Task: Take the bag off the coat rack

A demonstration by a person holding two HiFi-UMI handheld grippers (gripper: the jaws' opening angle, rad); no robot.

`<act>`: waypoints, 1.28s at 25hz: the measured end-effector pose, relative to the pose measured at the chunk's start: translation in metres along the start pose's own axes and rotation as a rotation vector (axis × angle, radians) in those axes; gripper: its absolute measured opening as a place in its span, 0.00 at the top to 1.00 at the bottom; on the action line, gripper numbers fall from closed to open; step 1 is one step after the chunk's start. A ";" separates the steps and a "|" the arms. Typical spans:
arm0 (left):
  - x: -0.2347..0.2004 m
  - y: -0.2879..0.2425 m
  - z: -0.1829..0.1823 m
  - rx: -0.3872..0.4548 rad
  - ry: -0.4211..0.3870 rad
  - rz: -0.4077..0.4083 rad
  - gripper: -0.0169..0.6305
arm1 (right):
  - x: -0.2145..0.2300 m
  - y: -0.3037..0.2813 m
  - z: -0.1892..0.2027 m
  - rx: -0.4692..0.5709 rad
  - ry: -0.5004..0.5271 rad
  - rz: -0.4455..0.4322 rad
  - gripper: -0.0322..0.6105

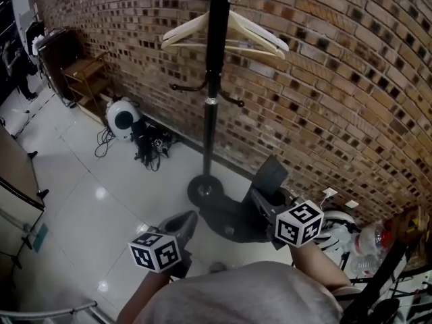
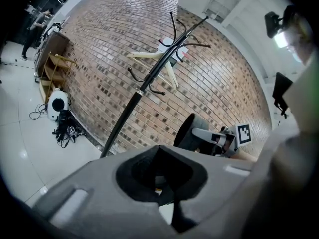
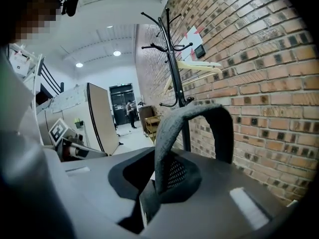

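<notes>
The black coat rack stands against the brick wall, with a pale wooden hanger on its upper hooks. No bag hangs on it. My right gripper is low, to the right of the rack's base, and shut on a grey bag strap. In the right gripper view the strap arches up out of the closed jaws. A dark mass lies under that gripper; I cannot tell whether it is the bag's body. My left gripper is shut and empty, left of the right one.
The brick wall runs close behind the rack. The rack's round base sits on white floor tiles. A white round appliance and tangled cables lie at the wall on the left, beside a wooden shelf. A plastic bottle and clutter sit at the right.
</notes>
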State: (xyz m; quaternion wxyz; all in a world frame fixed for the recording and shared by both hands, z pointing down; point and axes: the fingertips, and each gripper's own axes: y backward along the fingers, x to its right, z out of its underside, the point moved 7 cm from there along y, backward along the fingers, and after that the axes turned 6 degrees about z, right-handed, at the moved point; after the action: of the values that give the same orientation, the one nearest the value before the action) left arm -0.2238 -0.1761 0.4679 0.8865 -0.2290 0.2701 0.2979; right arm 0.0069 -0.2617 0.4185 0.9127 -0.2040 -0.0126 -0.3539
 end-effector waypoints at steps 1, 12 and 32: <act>0.004 0.002 0.002 0.000 -0.007 0.003 0.97 | -0.003 0.009 0.005 -0.001 -0.002 0.001 0.92; 0.110 0.029 0.098 -0.040 -0.026 0.036 0.97 | -0.039 0.138 0.069 0.041 -0.070 -0.056 0.92; 0.230 0.091 0.191 -0.008 -0.109 0.011 0.97 | -0.082 0.286 0.135 -0.016 0.011 -0.072 0.92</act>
State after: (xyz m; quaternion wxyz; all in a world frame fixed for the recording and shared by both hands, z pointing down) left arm -0.0621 0.0899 0.4472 0.8973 -0.2145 0.2214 0.3158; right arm 0.1485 0.0327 0.4246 0.8978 -0.2087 -0.0118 -0.3877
